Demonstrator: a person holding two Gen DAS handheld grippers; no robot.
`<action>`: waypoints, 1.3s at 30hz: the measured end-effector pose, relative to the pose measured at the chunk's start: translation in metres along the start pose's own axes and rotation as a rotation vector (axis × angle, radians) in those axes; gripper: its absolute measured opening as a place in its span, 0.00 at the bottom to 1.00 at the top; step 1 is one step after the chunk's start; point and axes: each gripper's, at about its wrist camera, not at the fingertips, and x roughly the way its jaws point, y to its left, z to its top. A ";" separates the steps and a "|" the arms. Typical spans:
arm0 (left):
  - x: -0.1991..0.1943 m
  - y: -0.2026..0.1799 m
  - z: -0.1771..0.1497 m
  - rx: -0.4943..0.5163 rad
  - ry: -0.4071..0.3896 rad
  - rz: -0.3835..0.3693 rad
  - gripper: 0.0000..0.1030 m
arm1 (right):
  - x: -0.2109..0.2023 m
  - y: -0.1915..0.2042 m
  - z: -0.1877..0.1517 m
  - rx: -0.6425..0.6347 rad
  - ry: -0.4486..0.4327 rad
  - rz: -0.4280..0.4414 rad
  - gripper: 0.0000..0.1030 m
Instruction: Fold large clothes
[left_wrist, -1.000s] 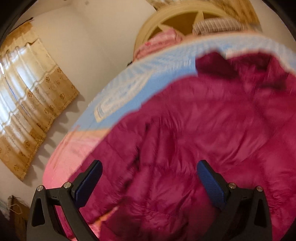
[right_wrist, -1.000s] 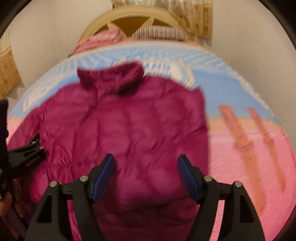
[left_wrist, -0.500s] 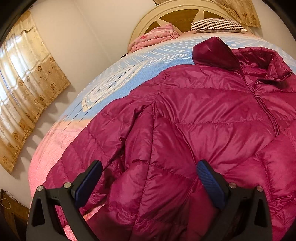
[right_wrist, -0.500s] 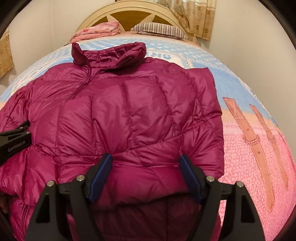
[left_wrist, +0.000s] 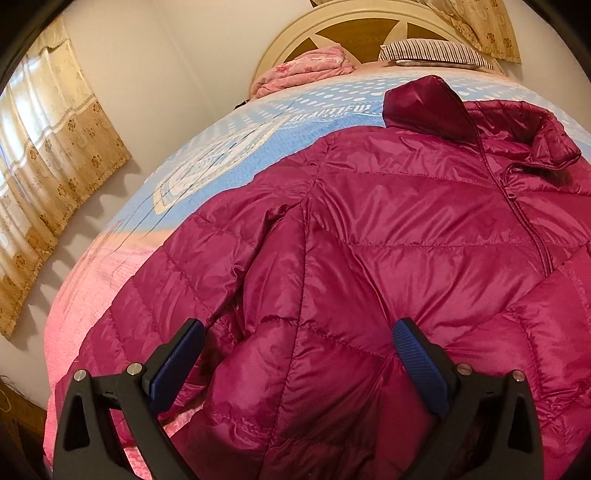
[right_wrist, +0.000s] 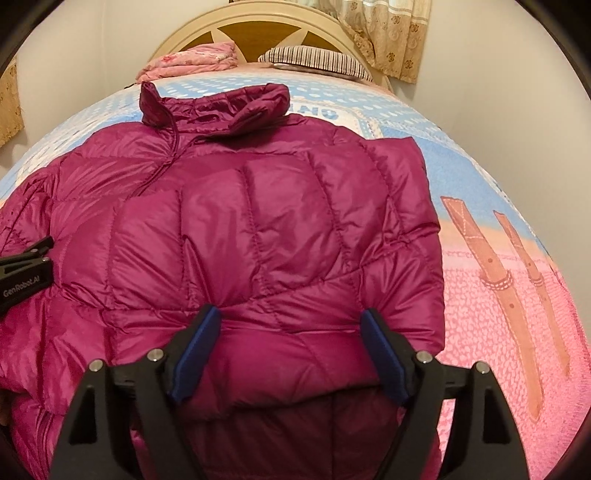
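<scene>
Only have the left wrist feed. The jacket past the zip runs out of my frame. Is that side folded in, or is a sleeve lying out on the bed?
Observer: Folded in. In the right wrist view that side of the jacket lies over the front and ends in a straight edge.
Operator: Is the right hand-held gripper gripping it?
Observer: No. The right hand-held gripper is open. Its jaws have just been opening, and the fold sits between the pads unpinched.
Operator: What's beside the jacket there?
Observer: Only the bedspread, with a clothes-peg print on it.
</scene>
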 end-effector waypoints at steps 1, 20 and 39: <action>0.000 0.003 0.002 0.005 0.011 -0.023 0.99 | 0.000 0.000 0.001 0.000 0.004 0.001 0.80; 0.005 0.307 -0.090 -0.265 0.095 0.098 0.99 | -0.103 0.003 -0.035 -0.019 -0.083 0.049 0.94; -0.017 0.262 -0.062 -0.192 -0.003 -0.022 0.16 | -0.130 -0.002 -0.044 -0.050 -0.140 -0.014 0.94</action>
